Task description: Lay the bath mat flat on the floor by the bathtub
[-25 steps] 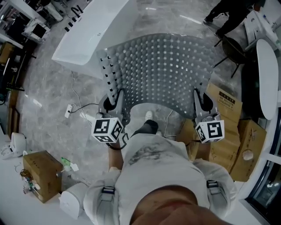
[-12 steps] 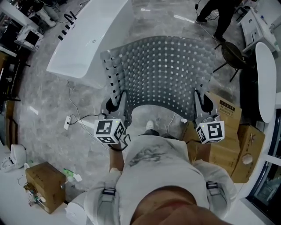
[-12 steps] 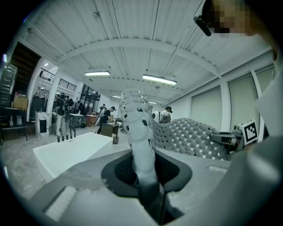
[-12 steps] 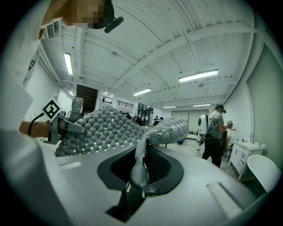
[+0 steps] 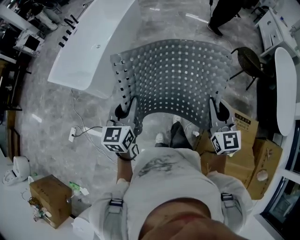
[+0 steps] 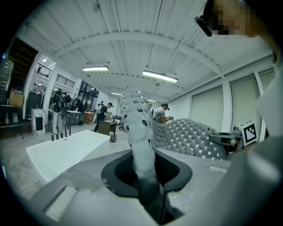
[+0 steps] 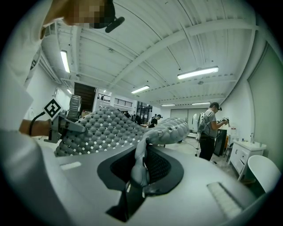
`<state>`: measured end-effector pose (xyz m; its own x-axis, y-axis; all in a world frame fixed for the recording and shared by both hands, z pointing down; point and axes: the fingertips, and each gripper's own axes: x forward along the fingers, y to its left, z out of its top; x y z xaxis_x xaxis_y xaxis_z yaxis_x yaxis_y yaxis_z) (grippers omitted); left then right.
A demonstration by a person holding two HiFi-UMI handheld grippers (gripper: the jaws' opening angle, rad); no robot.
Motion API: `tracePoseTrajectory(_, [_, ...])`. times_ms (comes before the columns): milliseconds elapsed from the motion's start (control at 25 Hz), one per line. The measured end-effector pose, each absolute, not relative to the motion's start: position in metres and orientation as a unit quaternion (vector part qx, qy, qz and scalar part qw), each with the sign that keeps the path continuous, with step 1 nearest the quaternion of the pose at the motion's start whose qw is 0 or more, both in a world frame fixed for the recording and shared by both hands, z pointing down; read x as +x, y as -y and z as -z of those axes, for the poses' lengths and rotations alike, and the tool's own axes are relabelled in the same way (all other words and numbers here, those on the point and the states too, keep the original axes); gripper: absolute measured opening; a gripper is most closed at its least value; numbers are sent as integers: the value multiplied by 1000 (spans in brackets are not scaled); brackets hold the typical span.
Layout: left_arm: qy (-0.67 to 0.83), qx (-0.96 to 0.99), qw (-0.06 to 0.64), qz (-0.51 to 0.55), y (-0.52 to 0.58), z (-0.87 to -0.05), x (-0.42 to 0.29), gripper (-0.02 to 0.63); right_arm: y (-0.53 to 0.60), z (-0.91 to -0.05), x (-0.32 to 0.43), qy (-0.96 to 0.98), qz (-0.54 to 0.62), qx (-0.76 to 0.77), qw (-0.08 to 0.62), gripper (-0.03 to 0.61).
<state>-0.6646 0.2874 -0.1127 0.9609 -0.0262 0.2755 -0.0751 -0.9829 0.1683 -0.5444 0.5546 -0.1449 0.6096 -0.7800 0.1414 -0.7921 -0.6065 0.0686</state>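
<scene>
A grey perforated bath mat [image 5: 176, 77] hangs stretched in the air between my two grippers, its far edge curling over the floor beside the white bathtub [image 5: 91, 42]. My left gripper [image 5: 129, 108] is shut on the mat's near left corner; in the left gripper view the mat's edge [image 6: 138, 132] rises straight out of the jaws. My right gripper [image 5: 214, 110] is shut on the near right corner, where the mat [image 7: 141, 152] is pinched and folds away to the left. The bathtub [image 6: 66, 150] stands to the left of the mat.
Cardboard boxes [image 5: 243, 154] are stacked at my right, another box [image 5: 47, 199] at lower left. A cable and plug [image 5: 75, 133] trail on the marble floor by the tub. A dark chair [image 5: 248, 58] and a person's legs [image 5: 225, 14] stand beyond the mat.
Both grippers have carried the mat forward across the floor; the tub and boxes have slid down and nearer in the head view. My feet have stepped ahead under the mat.
</scene>
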Motion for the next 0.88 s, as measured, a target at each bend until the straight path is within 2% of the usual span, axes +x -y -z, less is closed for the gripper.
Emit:
tracePoseTrajectory(440, [66, 985, 83, -136, -296, 118, -546, 87, -544, 143, -405, 492, -41, 868, 46, 44])
tracePoseTrajectory(880, [95, 984, 87, -124, -282, 123, -478, 87, -530, 148, -323, 510, -33, 859, 35, 44])
